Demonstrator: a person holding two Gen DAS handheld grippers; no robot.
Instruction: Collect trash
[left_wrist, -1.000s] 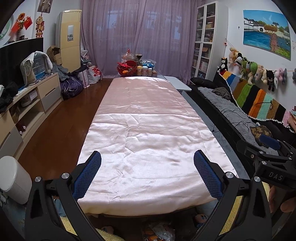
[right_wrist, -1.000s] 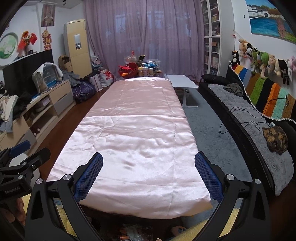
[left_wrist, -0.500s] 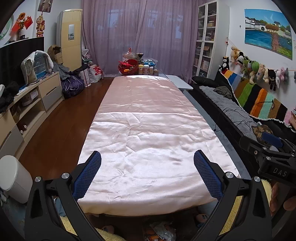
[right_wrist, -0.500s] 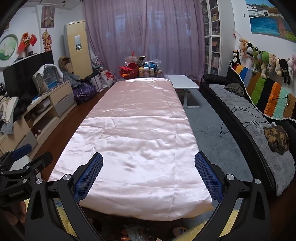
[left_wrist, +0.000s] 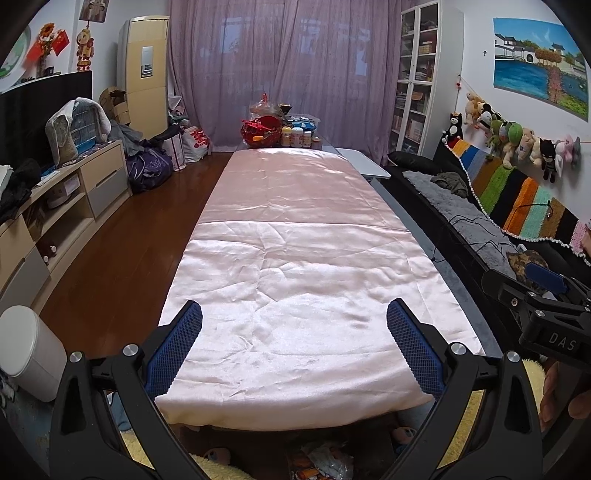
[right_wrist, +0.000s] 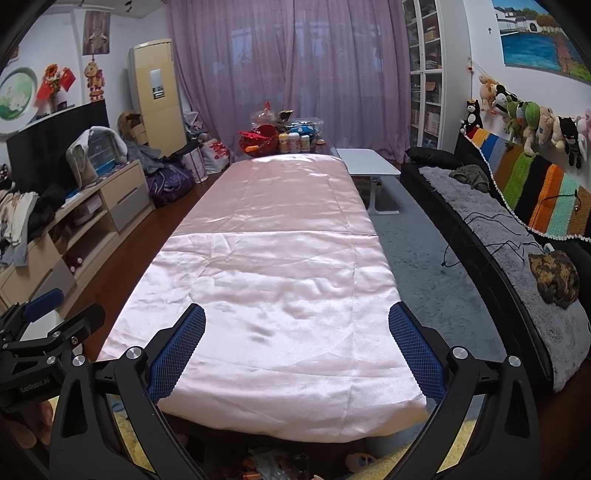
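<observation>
A long table under a pink satin cloth (left_wrist: 295, 266) (right_wrist: 273, 266) stretches away from me. Crumpled wrappers (left_wrist: 325, 463) lie on the floor under its near end, also low in the right wrist view as wrappers (right_wrist: 273, 461). A white trash bin (left_wrist: 27, 350) stands on the floor at the left. My left gripper (left_wrist: 294, 326) hangs open over the cloth's near end with nothing between its blue pads. My right gripper (right_wrist: 296, 328) is open and empty too, beside it; each shows at the other view's edge.
Jars and a red basket (left_wrist: 260, 127) crowd the table's far end. A black sofa with a grey throw (right_wrist: 509, 236) runs along the right, a low cabinet (left_wrist: 66, 199) along the left. A small white side table (right_wrist: 369, 166) stands by the sofa. Yellow rug (left_wrist: 221, 467) underfoot.
Both grippers have drifted slightly back and up, so the view takes in a little more of the room. The jaws stay as wide as before.
</observation>
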